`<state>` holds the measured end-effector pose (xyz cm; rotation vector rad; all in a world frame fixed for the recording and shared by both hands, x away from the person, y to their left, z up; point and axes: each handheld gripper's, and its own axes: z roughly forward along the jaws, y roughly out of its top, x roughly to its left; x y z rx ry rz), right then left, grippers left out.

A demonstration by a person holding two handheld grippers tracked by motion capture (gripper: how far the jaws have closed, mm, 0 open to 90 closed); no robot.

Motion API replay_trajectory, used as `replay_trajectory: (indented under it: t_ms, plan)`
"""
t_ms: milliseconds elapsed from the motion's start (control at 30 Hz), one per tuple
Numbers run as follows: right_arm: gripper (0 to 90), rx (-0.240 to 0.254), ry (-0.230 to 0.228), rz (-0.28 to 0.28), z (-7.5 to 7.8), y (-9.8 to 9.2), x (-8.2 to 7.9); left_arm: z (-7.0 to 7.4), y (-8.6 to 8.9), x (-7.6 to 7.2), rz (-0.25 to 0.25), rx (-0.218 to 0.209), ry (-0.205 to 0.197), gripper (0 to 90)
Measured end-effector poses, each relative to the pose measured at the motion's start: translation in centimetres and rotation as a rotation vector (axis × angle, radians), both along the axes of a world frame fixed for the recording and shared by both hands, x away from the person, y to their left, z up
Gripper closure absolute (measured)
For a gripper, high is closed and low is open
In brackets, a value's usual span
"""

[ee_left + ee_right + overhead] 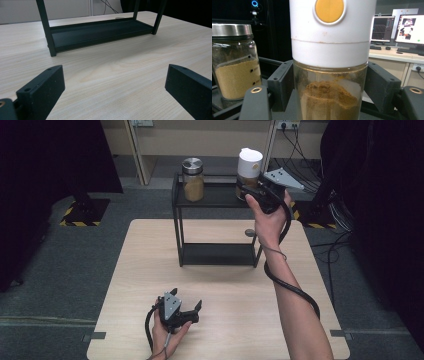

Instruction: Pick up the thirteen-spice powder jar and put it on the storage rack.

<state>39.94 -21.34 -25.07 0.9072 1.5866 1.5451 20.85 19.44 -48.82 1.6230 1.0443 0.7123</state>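
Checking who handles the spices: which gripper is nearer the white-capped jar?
Right. The right gripper is shut on the white-capped jar on the shelf's top tier; the left gripper rests open, low on the table's near side.

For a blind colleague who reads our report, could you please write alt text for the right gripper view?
The right gripper is shut on a glass jar with a white lid that holds brown powder, one black jaw on each side of the glass. The lid bears a round yellow button. To its left stands a second jar with a metal lid, filled with lighter powder; computer monitors glow at the right behind.
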Motion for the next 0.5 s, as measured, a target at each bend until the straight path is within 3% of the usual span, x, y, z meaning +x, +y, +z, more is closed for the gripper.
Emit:
replay_trajectory:
  t_ms: [267, 500]
  plan:
    - [28.4, 0.002, 0.002, -0.001, 0.04, 0.08, 0.02, -0.01, 0.02, 0.00, 0.000, -0.002, 0.000, 1.9]
    - [15.9, 0.001, 0.006, -0.001, 0.36, 0.44, -0.25, -0.05, 0.01, -0.04, 0.001, -0.003, -0.002, 1.9]
